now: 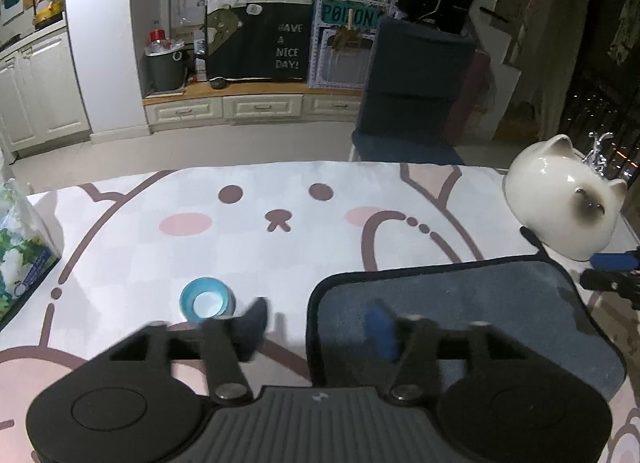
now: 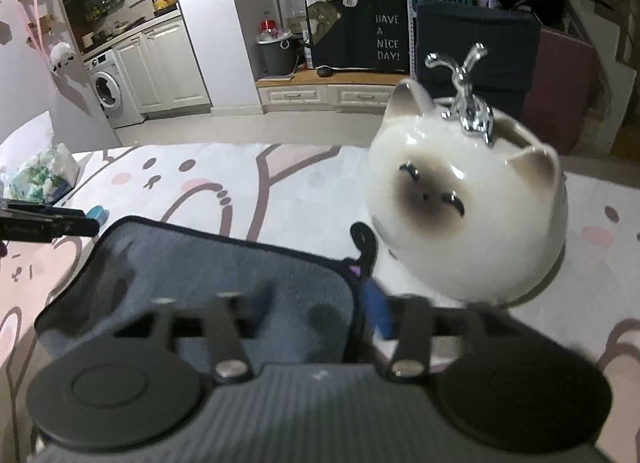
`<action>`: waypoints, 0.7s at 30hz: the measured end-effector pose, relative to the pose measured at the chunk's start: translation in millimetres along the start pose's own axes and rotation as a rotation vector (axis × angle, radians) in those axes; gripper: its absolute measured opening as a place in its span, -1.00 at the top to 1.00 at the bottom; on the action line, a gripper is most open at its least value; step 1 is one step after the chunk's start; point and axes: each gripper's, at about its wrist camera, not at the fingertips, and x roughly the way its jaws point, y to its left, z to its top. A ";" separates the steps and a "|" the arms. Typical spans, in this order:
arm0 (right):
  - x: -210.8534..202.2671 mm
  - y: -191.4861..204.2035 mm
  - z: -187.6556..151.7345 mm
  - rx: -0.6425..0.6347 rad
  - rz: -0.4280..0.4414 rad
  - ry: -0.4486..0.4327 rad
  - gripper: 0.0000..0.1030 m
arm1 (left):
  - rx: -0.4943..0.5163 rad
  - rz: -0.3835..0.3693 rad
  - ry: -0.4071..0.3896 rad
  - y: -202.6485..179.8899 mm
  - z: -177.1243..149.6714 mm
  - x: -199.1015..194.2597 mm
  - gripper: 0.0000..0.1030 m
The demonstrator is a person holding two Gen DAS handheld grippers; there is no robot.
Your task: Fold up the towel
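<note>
Looks like the fold is only getting set up here. Low in the left wrist view the left hand-held gripper (image 1: 318,327) sits spread wide with nothing in it, straddling the towel's left edge: one finger over bare counter (image 1: 120,247), the blue-padded one over the cloth. The right hand-held gripper (image 2: 316,313) is the same deal at the bottom of its own frame, gaping and empty over the towel's right edge. The towel (image 1: 460,303) itself, grey-blue with dark trim, lies flat on the cartoon-face counter cover, lower right in the left view. My guess for the next move: both need to drop onto the near corners, pinch, then carry them toward the far edge without bumping the cat. Further back, the left view shows a blue tape roll (image 1: 207,299) just left of the towel. The right view gives the cat-face ceramic pot (image 2: 468,203) up close, just beside the towel's hanging loop (image 2: 366,241), which the left view barely shows.
</note>
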 end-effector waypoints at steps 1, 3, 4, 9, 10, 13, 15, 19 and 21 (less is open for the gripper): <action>-0.9 -0.8 -2.4 0.010 0.003 0.002 -0.51 | -0.006 0.001 -0.001 0.3 -1.0 -0.8 -0.63; -1.6 -4.2 -4.8 0.039 0.014 0.012 -0.69 | -0.012 0.008 -0.010 0.1 -2.2 -3.7 -0.83; -3.0 -5.2 -6.2 0.057 0.013 0.013 -0.87 | -0.013 0.014 -0.012 -0.2 -2.2 -4.8 -0.92; -12.4 -7.3 -10.4 0.087 -0.006 -0.019 -1.00 | -0.012 0.030 -0.013 -3.9 -2.9 -13.2 -1.00; -15.0 -6.7 -10.8 0.090 -0.010 -0.030 -1.00 | -0.010 0.031 -0.012 -4.8 -2.8 -14.8 -1.00; -18.5 -2.7 -8.2 0.078 -0.022 -0.037 -1.00 | -0.005 0.033 -0.015 -7.0 -2.8 -21.1 -1.00; -23.3 0.6 -7.1 0.064 -0.034 -0.039 -1.00 | -0.005 0.031 -0.018 -8.5 -3.0 -25.5 -1.00; -31.1 5.9 -4.7 0.062 -0.033 -0.039 -1.00 | -0.002 0.025 -0.022 -13.1 -3.7 -33.7 -1.00; -35.9 8.6 -3.9 0.058 -0.037 -0.046 -1.00 | -0.007 0.023 -0.024 -14.5 -4.3 -37.6 -1.00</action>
